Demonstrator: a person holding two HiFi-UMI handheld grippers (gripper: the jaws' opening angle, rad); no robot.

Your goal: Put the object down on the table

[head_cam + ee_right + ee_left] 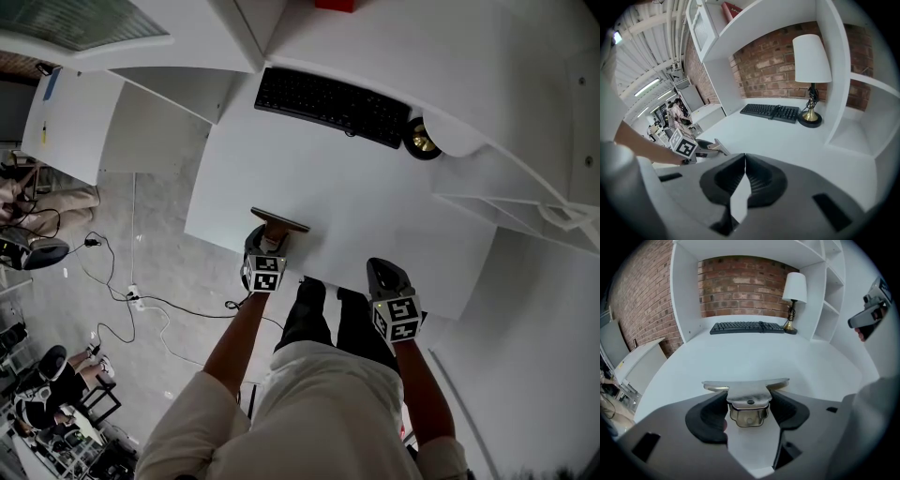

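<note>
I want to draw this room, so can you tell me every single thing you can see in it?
table: one, white, under both tongs
keyboard: one, black, far side of the table
lamp: one, white shade on a gold base, right of the keyboard
shelves: white, around the table
brick wall: one, red-brown, behind the table
red thing: one, on a high shelf, too small to tell
cables: several, black and white, on the grey floor left of the table
metal tool: one, silver, at the table's near edge
left tongs: one, grey, shut on the metal tool
right tongs: one, grey, shut and empty
person's arms: two, bare, holding the tongs
</note>
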